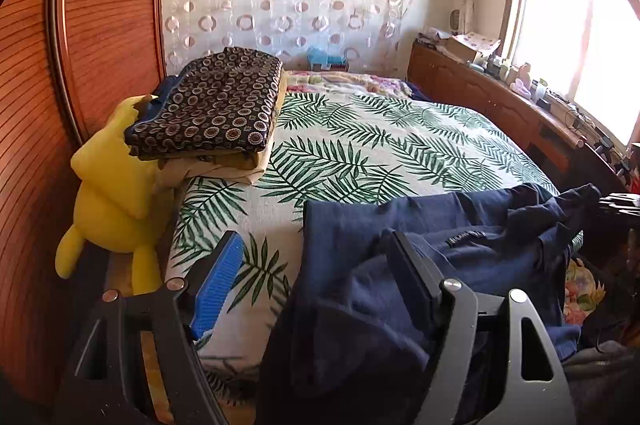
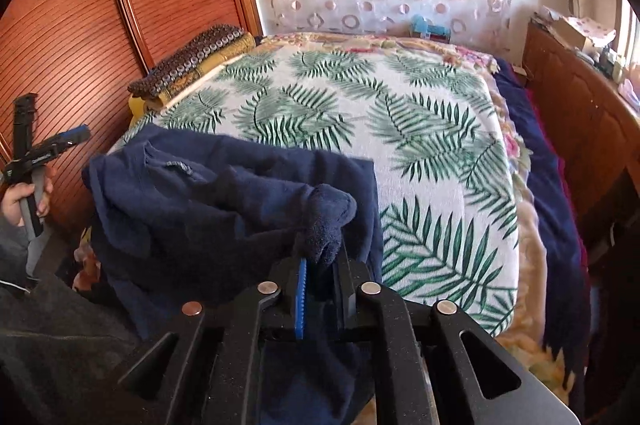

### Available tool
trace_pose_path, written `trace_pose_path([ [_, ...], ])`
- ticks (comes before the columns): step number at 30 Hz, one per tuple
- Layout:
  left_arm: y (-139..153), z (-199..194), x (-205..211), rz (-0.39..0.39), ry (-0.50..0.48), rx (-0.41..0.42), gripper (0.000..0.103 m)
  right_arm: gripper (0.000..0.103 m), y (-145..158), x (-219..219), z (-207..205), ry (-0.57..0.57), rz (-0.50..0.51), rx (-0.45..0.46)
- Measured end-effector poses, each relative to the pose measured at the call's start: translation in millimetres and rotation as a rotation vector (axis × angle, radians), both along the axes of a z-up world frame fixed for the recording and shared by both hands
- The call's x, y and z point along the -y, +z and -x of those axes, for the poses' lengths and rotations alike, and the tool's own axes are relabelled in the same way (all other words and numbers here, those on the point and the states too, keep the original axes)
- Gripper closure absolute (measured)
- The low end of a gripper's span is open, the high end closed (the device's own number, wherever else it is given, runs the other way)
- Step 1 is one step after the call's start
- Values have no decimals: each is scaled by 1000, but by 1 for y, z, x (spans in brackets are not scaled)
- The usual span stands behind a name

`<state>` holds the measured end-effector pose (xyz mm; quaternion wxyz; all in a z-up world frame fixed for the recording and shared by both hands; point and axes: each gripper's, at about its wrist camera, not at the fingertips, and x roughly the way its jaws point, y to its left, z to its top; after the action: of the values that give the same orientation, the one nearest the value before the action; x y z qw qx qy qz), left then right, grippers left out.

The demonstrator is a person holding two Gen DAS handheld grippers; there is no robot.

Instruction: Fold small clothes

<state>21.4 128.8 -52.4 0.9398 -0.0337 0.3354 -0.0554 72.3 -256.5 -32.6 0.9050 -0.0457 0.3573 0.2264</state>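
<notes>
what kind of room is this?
Almost certainly a home bedroom: a bed with a leaf-print cover, a wooden wardrobe beside it, and a stack of folded clothes on the bed.

Bright daylight floods from the blown-out window [image 1: 568, 37]; fisheye edges bend, darken

Legible text — none. One small woven label [image 1: 466, 238] sits on the crumpled navy blue cotton garment [image 1: 420, 265] lying on the palm-leaf-print bedspread [image 1: 360, 153] — lettering present but too small and blurred to read.
</notes>
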Motion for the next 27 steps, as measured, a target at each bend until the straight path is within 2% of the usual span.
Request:
trace_pose_path([
  [2,0,-9,2,-15,-3,-3,28,80,9,2,2,-2,8,25],
  [4,0,-16,4,-25,-6,-5,28,64,17,5,2,-7,11,53],
  [6,-1,-24,4,-28,-9,-14,28,56,23,8,-1,-16,6,80],
  [10,-6,-45,3,-31,-19,-40,28,55,16,8,-23,-35,-10,80],
  [14,-20,-69,0,-16,-36,-117,28,55,-8,-3,-61,-20,-12,21],
  [17,-28,-79,4,-36,-52,-152,28,55,-25,-14,-84,-14,-2,-18],
  [23,-49,-85,11,-30,-85,-217,44,55,-44,-27,-113,1,3,-84],
  [27,-60,-86,10,-23,-86,-251,46,55,-55,-27,-122,-14,17,-114],
])
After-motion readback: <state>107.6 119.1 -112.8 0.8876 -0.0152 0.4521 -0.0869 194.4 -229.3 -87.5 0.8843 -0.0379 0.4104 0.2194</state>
